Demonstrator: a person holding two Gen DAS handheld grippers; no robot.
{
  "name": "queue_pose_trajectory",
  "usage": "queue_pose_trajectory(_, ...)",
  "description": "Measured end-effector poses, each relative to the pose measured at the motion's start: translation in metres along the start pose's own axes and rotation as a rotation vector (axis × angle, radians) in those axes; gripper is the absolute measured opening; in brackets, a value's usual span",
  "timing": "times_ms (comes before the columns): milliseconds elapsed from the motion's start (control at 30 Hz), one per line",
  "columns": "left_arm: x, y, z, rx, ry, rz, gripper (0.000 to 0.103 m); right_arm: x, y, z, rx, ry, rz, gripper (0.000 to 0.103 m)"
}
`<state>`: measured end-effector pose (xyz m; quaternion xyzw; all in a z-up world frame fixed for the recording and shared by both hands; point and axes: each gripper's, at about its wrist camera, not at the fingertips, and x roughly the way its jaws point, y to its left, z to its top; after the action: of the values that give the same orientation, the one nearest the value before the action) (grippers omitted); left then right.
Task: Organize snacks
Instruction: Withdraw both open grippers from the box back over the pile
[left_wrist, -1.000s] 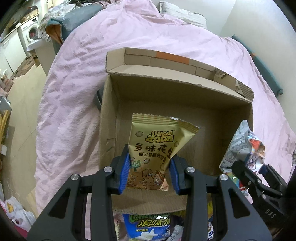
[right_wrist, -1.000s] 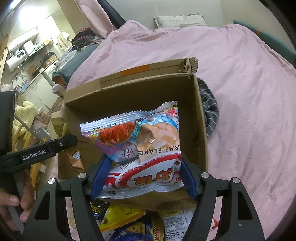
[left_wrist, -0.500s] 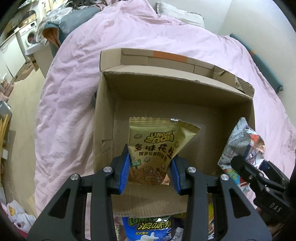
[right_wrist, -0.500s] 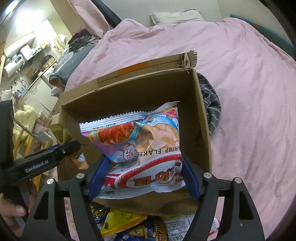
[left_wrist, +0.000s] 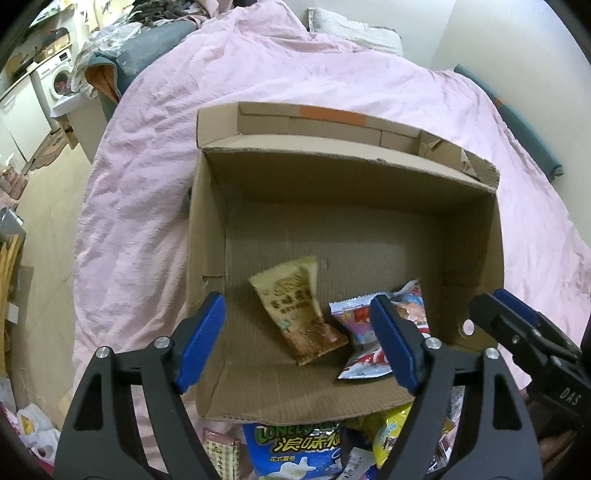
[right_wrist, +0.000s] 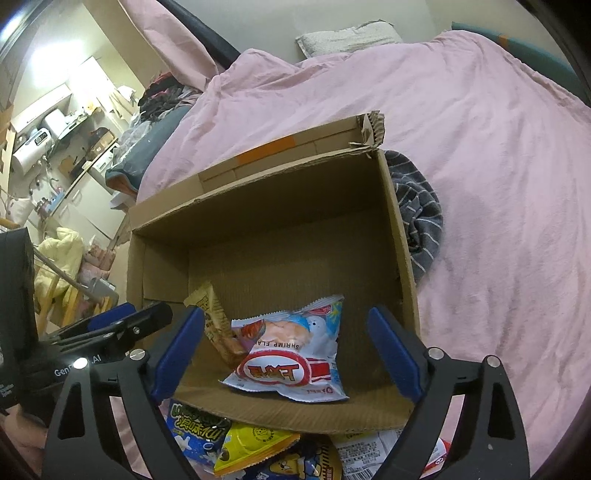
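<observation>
An open cardboard box (left_wrist: 476, 229) (right_wrist: 399, 236) sits on a pink bed. Inside lie a tan peanut snack bag (left_wrist: 299, 306) (right_wrist: 216, 321) and a white, red and blue shrimp flakes bag (left_wrist: 362, 332) (right_wrist: 295, 354), side by side near the box's near wall. My left gripper (left_wrist: 295, 339) is open and empty above the box's near left part. My right gripper (right_wrist: 284, 350) is open and empty above the shrimp flakes bag; it also shows at the right in the left wrist view (left_wrist: 524, 332).
Several loose snack bags lie in a pile in front of the box, among them a blue one (left_wrist: 295, 446) (right_wrist: 195, 428) and a yellow one (right_wrist: 255, 446). A striped grey cloth (right_wrist: 421, 214) lies right of the box. The pink duvet (left_wrist: 295, 74) spreads all around.
Both grippers have opened. The peanut bag and the shrimp flakes bag have dropped from the grippers onto the box floor. Both cameras sit a little further back.
</observation>
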<state>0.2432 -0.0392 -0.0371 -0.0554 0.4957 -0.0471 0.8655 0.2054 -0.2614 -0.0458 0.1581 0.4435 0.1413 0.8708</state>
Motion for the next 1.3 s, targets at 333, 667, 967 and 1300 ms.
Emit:
queue_pose_trajectory(333,-0.022,0.007,-0.004,0.006,-0.080,0.013,0.078,-0.010,0.008,0.000,-0.027,-0.021,0.008,0.092)
queue_pose_trajectory(667,-0.043,0.015,-0.016,0.010,-0.109,0.021,0.078,-0.030,0.014,-0.013,-0.039,-0.043,-0.004,0.092)
queue_pose_trajectory(967,-0.076,0.021,-0.042,0.004,-0.170,0.044,0.090,-0.061,0.016,-0.032,-0.033,-0.088,-0.007,0.102)
queue_pose_trajectory(1300,-0.091,0.031,-0.081,0.005,-0.134,0.066,0.090,-0.090,0.015,-0.067,-0.023,-0.106,-0.033,0.103)
